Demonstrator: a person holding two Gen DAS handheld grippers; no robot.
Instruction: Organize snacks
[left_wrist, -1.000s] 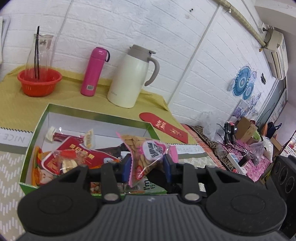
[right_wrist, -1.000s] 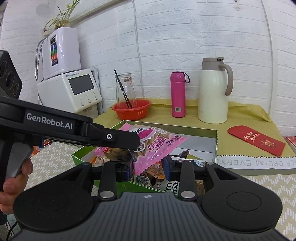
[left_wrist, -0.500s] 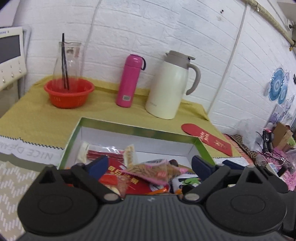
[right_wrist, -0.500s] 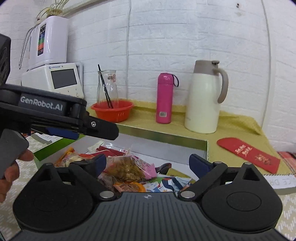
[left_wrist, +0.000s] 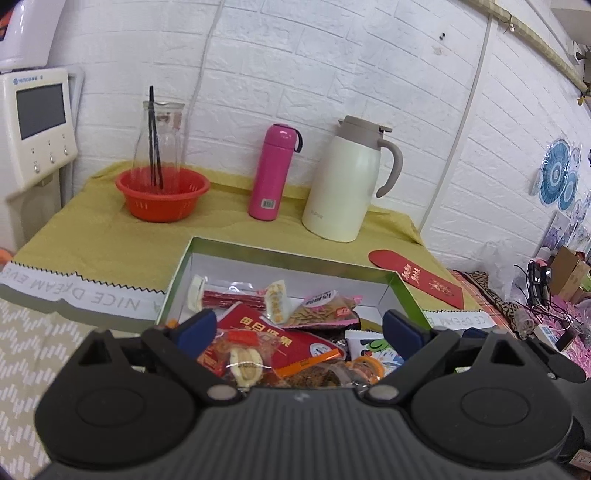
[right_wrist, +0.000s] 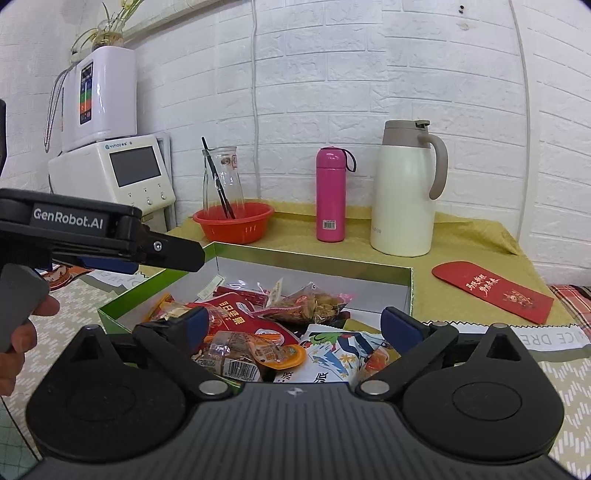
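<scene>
Both the left gripper (left_wrist: 299, 328) and right gripper (right_wrist: 293, 328) now stand wide open and empty. The pink-edged clear packet of nut snacks (left_wrist: 325, 310), gripped by both a second ago, lies released just ahead of their fingertips inside the green-rimmed white cardboard box (left_wrist: 295, 258). One more snack appears stowed.

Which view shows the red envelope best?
The right wrist view: the red envelope lies whole and unobstructed on the yellow cloth, gold print visible. The left wrist view shows the whole envelope too, but smaller and more foreshortened.
</scene>
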